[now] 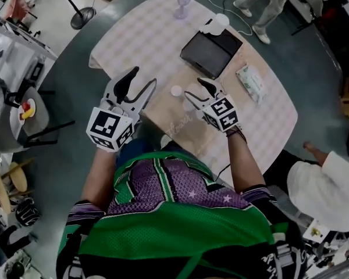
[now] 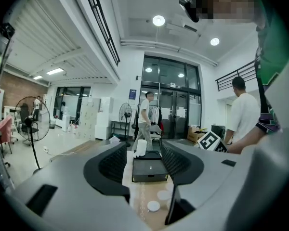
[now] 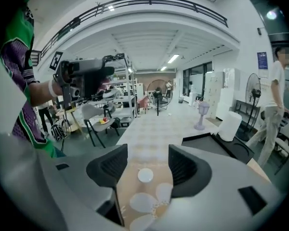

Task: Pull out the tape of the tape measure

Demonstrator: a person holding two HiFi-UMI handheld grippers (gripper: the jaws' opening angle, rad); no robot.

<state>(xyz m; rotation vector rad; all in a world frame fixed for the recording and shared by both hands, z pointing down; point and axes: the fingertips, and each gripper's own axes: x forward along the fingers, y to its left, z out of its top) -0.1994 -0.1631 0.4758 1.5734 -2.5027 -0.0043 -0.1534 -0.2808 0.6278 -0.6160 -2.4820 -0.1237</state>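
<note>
Just inside the table's (image 1: 141, 35) near edge, the round white tape measure (image 1: 175, 90) lies in open room between the left gripper (image 1: 143, 79) and right gripper (image 1: 193, 88), both spread, empty; the black case (image 1: 211, 52) sits farther back, contents unseen.

**One of each on your worktop (image 1: 267, 127), six things in all.**
You have one black tray (image 1: 211, 52). Beyond it are one white roll (image 1: 221, 21) and one purple goblet-shaped piece (image 1: 183, 3). To its right is one wrapped packet (image 1: 250, 82). Nearer you than it, one small white disc (image 1: 176, 90) lies on one tan mat (image 1: 168, 114). You hold two claws: left claw (image 1: 144, 76), right claw (image 1: 192, 86).
</note>
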